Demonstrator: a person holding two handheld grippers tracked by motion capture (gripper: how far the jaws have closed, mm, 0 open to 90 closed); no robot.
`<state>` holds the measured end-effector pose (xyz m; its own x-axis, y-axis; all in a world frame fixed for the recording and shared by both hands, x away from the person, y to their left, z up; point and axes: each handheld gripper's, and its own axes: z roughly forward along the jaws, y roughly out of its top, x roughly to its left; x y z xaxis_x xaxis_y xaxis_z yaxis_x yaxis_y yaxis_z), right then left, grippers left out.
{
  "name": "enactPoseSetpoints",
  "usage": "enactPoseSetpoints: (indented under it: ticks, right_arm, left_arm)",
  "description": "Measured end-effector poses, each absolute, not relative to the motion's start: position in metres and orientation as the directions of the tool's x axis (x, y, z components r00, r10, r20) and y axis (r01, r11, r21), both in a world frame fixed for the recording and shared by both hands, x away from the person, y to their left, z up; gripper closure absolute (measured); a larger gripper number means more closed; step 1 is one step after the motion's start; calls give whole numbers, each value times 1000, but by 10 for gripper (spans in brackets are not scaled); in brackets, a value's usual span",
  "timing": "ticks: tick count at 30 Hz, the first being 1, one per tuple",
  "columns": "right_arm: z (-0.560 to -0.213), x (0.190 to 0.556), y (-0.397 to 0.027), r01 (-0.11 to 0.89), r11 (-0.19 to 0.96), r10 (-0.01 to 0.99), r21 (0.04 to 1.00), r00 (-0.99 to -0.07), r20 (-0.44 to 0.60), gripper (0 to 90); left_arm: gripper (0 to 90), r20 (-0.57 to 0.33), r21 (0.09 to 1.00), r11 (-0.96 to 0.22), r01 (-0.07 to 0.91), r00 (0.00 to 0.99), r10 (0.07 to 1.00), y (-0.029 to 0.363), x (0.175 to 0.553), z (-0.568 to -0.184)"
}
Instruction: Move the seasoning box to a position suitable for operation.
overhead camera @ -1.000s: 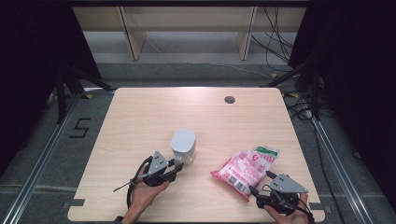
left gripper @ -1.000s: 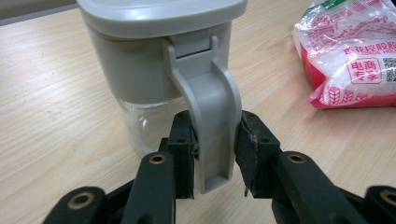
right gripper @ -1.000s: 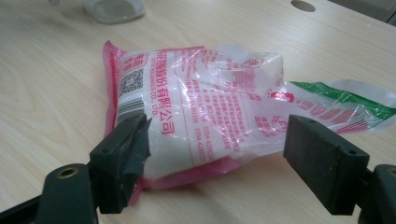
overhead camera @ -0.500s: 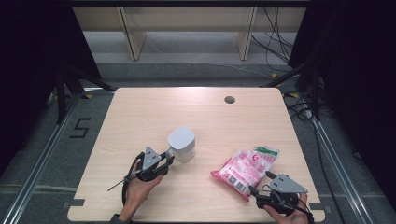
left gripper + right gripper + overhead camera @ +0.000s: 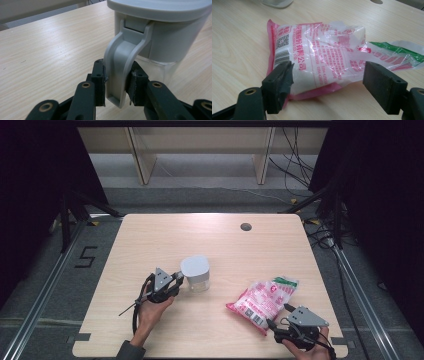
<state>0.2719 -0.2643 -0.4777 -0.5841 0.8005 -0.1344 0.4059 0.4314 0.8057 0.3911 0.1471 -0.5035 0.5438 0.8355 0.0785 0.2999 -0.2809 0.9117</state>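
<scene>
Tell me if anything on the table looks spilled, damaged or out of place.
Nothing is spilled. The pink bag lies flat, its clear green-edged top crumpled and loose, possibly already opened. The lidded container stands upright, left gripper clamped on its handle.

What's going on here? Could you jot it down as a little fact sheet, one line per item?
Surface: light wooden table
Container: clear plastic jug with grey lid and grey handle, upright near the table's middle
Left gripper: jaws have just been closing, pads pressing both sides of the jug's handle
Bag: pink and white printed plastic bag of white grains, lying flat
Right gripper: jaws open, straddling the bag's near end
Extra: round hole in the table's far edge
</scene>
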Motion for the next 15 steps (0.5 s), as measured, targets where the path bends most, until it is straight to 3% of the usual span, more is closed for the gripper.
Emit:
enactPoseSetpoints:
  ticks: [15]
  right_arm:
    - [-478, 273, -264, 405, 436, 791, 804, -597, -129, 248]
  left_arm:
    - [705, 76, 920, -288, 265, 600, 797, 134, 387, -505]
